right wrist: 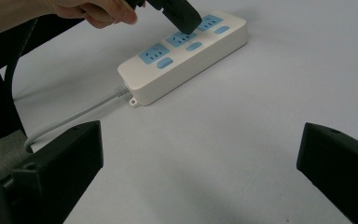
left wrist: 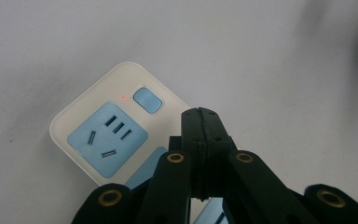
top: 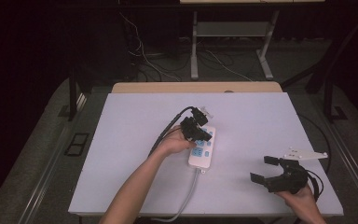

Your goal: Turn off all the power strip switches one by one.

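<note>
Pressing down toward the power strip (top: 202, 148), the left gripper (top: 205, 135) has its jaws clenched flat together with nothing between them; the left gripper view shows the two black jaws meeting in a single seam. The closed tip sits over the strip's middle section, and in the right gripper view (right wrist: 182, 18) it comes down at a slant onto or just above the middle socket; actual contact can't be confirmed. Power strip is white with pale blue socket faces and small blue switch buttons, lying near the centre of the white table (top: 135, 135), long axis running away from the person, slightly tilted. Its end socket (left wrist: 107, 137) and the blue button (left wrist: 148, 100) beside it are uncovered in the left gripper view, with a small red indicator light (left wrist: 122, 97) lit next to the button. Grey cord (top: 189, 193) leaves the strip's near end and curves toward the table's front edge. Left hand (top: 175, 144) wraps the gripper body just left of the strip. Right gripper (top: 266, 169) rests near the front right corner of the table, well apart from the strip, jaws spread wide and empty, held by the right hand (top: 303, 196). Its grey three-cornered plate (top: 305, 154) sticks out on top.
</note>
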A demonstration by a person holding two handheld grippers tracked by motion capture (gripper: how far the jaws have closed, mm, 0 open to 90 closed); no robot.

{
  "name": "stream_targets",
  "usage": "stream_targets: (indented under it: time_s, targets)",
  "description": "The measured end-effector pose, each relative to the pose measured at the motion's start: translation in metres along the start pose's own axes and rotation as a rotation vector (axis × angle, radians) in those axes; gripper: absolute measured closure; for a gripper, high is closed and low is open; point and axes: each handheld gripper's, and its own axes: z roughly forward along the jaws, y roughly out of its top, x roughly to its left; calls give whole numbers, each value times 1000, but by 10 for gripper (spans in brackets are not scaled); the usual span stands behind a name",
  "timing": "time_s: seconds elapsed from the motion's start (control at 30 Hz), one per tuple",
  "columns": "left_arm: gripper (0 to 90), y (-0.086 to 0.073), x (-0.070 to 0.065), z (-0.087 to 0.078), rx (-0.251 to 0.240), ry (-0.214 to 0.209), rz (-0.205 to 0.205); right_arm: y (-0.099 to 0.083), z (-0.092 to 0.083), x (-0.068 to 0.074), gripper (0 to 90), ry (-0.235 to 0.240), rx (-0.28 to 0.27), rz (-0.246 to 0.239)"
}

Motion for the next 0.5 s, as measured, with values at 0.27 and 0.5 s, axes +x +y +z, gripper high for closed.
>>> stream_targets:
  time_s: [0.27, 0.5]
  targets:
    - [891, 0, -2, 6, 18, -11, 10, 0, 0, 0, 1, 0, 2, -2]
    - [891, 0, -2, 10, 24, -11, 9, 0, 0, 0, 1, 2, 5, -3]
